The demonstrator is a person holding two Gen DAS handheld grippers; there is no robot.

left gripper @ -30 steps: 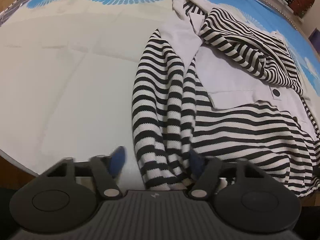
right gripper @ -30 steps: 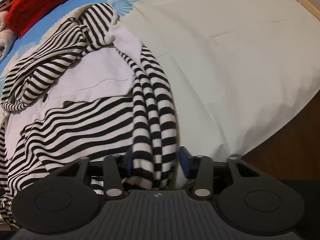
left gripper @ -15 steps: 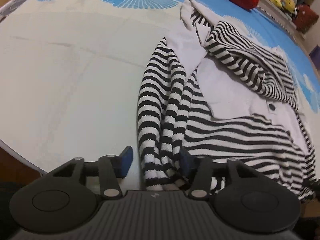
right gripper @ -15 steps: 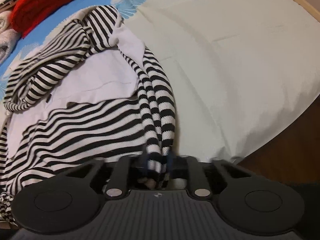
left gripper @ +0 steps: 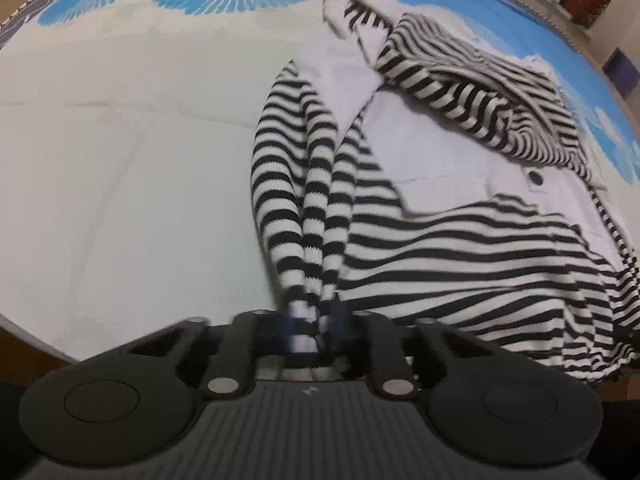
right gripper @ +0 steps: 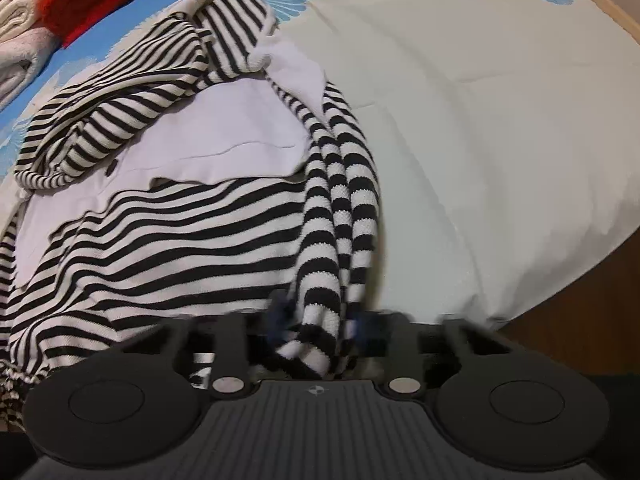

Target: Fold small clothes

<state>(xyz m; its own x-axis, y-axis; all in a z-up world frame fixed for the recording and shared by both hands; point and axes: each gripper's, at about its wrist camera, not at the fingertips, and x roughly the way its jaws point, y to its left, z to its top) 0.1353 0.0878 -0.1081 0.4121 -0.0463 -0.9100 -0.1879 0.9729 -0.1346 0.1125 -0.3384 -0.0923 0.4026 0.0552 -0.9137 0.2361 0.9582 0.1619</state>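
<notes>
Garment: black-and-white striped top (left gripper: 460,256) lies spread on the bed (left gripper: 120,168).
Left gripper (left gripper: 310,326): fingers have just been closing, now clenched on a striped sleeve.
Right gripper (right gripper: 318,322): likewise closing, grasping the other sleeve (right gripper: 344,208).

My sweater (left gripper: 432,248) lay on the bed (left gripper: 120,168), its sleeves running toward me at either side; a folded towel (right gripper: 18,40) sat behind it.

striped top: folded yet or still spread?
Not folded: the top lies spread and rumpled on the sheet, hood bunched; only its sleeve ends are gathered in both grippers.
</notes>
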